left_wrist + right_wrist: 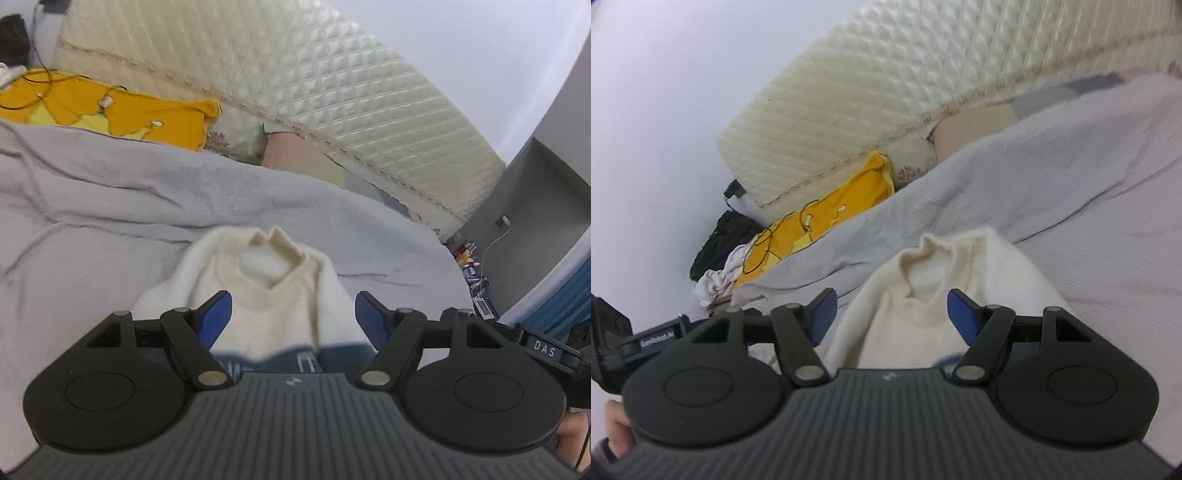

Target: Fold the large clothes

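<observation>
A cream turtleneck sweater (273, 295) lies on the grey bedsheet (110, 221) with its collar pointing away from me. My left gripper (292, 299) hovers over the sweater's lower body, its blue-padded jaws wide apart and the pads clear of the knit. A strip of blue denim-like cloth (288, 360) shows under the sweater's near edge. In the right wrist view the same sweater (923, 314) lies just ahead, collar up and to the left. My right gripper (892, 295) is open above it with nothing pinched. Both views are motion-blurred.
A cream quilted headboard (314, 92) runs along the far side of the bed. A yellow cushion (110, 107) with a thin cable on it lies at the back left, next to a black bag (720, 240) and crumpled white cloth (716, 277). Small clutter (469, 262) sits beyond the bed's right edge.
</observation>
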A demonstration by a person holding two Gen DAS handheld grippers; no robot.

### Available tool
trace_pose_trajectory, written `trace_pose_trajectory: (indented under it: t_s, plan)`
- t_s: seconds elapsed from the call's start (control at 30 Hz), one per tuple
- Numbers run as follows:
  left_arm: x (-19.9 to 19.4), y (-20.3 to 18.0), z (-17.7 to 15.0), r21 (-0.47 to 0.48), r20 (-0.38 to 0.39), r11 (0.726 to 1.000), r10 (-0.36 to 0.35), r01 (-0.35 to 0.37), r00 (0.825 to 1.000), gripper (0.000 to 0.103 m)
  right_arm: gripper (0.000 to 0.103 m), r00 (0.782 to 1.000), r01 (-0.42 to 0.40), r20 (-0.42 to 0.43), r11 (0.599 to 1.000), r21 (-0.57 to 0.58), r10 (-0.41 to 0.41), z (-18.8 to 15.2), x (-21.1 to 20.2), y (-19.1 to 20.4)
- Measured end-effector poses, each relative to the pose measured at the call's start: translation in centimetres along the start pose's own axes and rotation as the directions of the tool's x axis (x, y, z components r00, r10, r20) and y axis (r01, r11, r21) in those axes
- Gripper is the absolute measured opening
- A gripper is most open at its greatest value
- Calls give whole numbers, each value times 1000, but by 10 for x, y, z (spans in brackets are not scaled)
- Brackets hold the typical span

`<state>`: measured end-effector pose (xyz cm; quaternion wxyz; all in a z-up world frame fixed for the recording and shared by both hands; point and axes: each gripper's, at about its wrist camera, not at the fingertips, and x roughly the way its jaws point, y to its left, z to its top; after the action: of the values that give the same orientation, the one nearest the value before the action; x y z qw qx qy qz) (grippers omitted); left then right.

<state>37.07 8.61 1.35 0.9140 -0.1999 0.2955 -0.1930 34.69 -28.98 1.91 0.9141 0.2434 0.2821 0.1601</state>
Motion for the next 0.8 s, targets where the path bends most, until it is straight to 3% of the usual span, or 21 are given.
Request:
trace_pose_trajectory:
  t_s: [0.27,0.5,0.67,0.73,0.8]
  plan:
    - [-114,-9,-93,-25,17,997,78,-78,997,77,70,999,17,35,999,-36,-16,-81,-98,29]
    - [-154,11,-172,-39,-6,981,188,-188,982,77,70,999,36,41,991,-132,-31,-158,-139,39]
    - [-159,33,-209,-25,-69,956,291,-293,954,77,70,998,49,56,984,-173,-40,-205,-145,29]
    - [-157,37,-218,12,-106,949,314,-315,943,77,70,998,59,32,987,-150,-55,-224,-141,20]
    - [-151,35,-225,80,-148,933,360,-352,921,77,70,998,58,-1,991,-124,-59,-232,-132,9]
